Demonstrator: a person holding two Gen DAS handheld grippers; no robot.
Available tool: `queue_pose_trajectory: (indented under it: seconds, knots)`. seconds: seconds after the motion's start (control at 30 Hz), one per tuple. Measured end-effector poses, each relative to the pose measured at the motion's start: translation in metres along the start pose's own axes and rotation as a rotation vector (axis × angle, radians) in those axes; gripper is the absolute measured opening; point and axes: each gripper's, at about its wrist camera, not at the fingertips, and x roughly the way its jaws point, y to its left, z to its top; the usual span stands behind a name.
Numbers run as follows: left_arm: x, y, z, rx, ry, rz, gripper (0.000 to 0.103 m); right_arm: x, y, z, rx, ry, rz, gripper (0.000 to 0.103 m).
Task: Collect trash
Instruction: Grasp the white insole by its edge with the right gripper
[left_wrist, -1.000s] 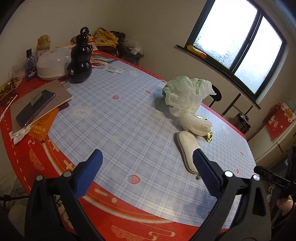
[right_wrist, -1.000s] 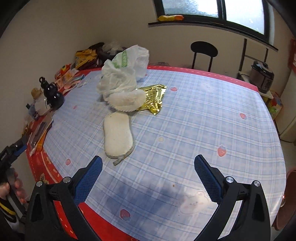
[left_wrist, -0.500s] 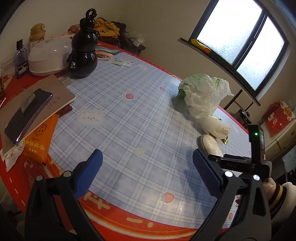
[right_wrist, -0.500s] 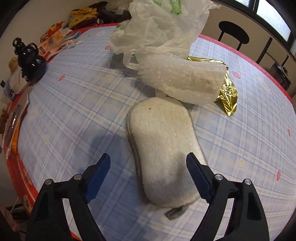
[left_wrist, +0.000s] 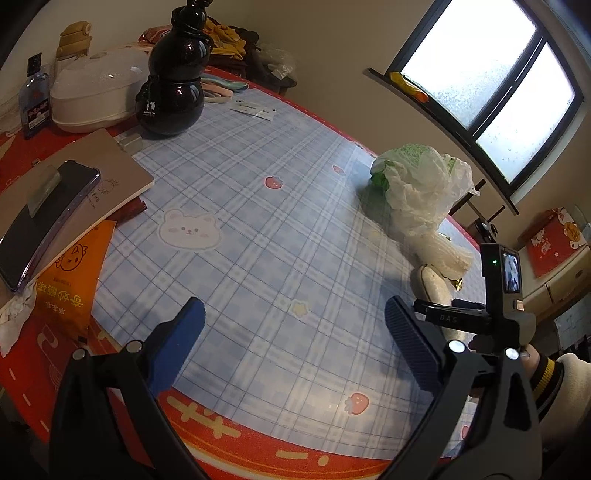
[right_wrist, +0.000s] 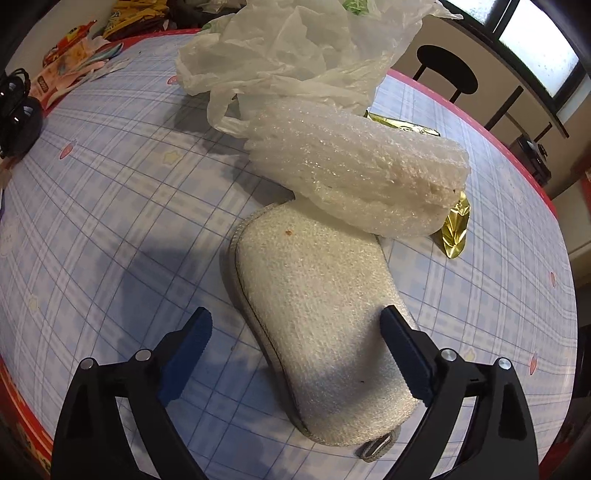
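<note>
A white fuzzy oblong pad lies flat on the plaid tablecloth. My right gripper points steeply down over its near end, with the pad between the fingers. Its jaws are opening; the left pad stands clear of the cloth edge. A roll of white foam wrap rests on the pad's far end, with a gold foil wrapper beside it and a crumpled plastic bag behind. My left gripper hangs open over bare tablecloth. The bag, foam and pad lie to its right.
At the far left stand a black gourd-shaped bottle and a white lidded container. A phone lies on a notebook, next to an orange packet and a tissue. A black chair stands beyond the table's red rim.
My right gripper came down and forward from high over the table to just over the white pad. The left gripper moved forward and lower, and the right gripper entered its view.
</note>
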Motion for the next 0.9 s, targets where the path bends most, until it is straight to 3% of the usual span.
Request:
queue_pose_trajectory:
  seconds: [0.17,0.4,0.53,0.6,0.77,0.9]
  knots:
    - [0.007,-0.006,0.003,0.009,0.01,-0.018,0.096,0.003,-0.002,0.002,0.0,0.01,0.009,0.09]
    - [0.009,-0.013,0.006,0.01,0.009,-0.033,0.096,-0.005,-0.014,-0.003,-0.005,-0.003,0.001,0.068]
    - [0.008,-0.02,0.007,0.02,0.006,-0.039,0.096,-0.021,-0.033,-0.003,0.046,-0.02,0.1,0.059]
    - [0.009,-0.025,0.007,0.028,0.006,-0.042,0.096,-0.033,-0.042,-0.004,0.072,-0.037,0.153,0.046]
    - [0.015,-0.042,0.007,0.053,0.018,-0.06,0.096,-0.064,-0.077,-0.015,0.183,-0.073,0.274,0.029]
    - [0.022,-0.06,0.006,0.08,0.031,-0.083,0.096,-0.083,-0.105,-0.028,0.258,-0.1,0.324,0.018]
